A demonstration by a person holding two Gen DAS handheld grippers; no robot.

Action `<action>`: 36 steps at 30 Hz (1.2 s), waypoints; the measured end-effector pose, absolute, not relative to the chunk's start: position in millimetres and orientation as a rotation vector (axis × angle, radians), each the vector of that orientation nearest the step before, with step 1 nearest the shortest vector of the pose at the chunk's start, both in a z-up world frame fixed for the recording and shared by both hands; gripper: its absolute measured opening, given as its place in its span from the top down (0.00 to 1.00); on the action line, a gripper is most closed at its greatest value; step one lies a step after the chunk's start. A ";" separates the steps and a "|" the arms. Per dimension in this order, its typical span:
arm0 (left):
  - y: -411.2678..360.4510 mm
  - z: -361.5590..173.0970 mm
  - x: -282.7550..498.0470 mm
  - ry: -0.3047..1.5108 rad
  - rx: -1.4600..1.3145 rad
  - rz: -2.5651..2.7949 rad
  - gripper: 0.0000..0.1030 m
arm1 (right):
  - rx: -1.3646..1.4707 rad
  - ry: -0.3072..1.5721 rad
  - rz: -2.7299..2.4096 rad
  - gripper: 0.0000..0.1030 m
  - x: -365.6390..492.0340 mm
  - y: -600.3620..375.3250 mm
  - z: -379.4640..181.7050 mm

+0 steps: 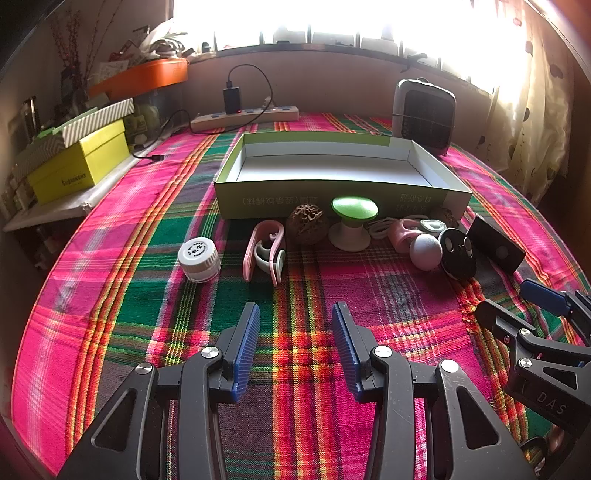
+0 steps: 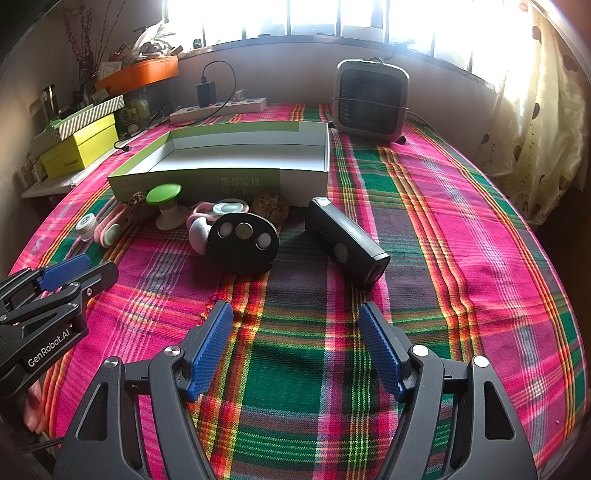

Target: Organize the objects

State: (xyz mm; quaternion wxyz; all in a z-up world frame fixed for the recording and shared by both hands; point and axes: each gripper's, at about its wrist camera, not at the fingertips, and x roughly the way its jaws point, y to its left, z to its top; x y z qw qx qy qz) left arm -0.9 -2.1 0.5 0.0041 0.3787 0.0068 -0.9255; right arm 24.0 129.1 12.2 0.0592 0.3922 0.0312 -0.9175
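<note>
Both the left gripper (image 1: 295, 314) and right gripper (image 2: 295, 314) hang empty, jaws spread, with the open box (image 1: 332, 192) at twelve o'clock.

The window (image 1: 332, 22) is washed out by glare, so nothing beyond it can be read. The second walnut (image 1: 445, 216) sits largely hidden behind the pink clip (image 1: 404, 232). Print on the box (image 2: 240, 186) is upside down and illegible.
</note>
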 end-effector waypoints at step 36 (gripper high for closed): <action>-2.0 2.5 -1.8 0.018 1.204 -2.908 0.62 | 1.191 0.101 -2.764 0.31 19.3 133.4 13.2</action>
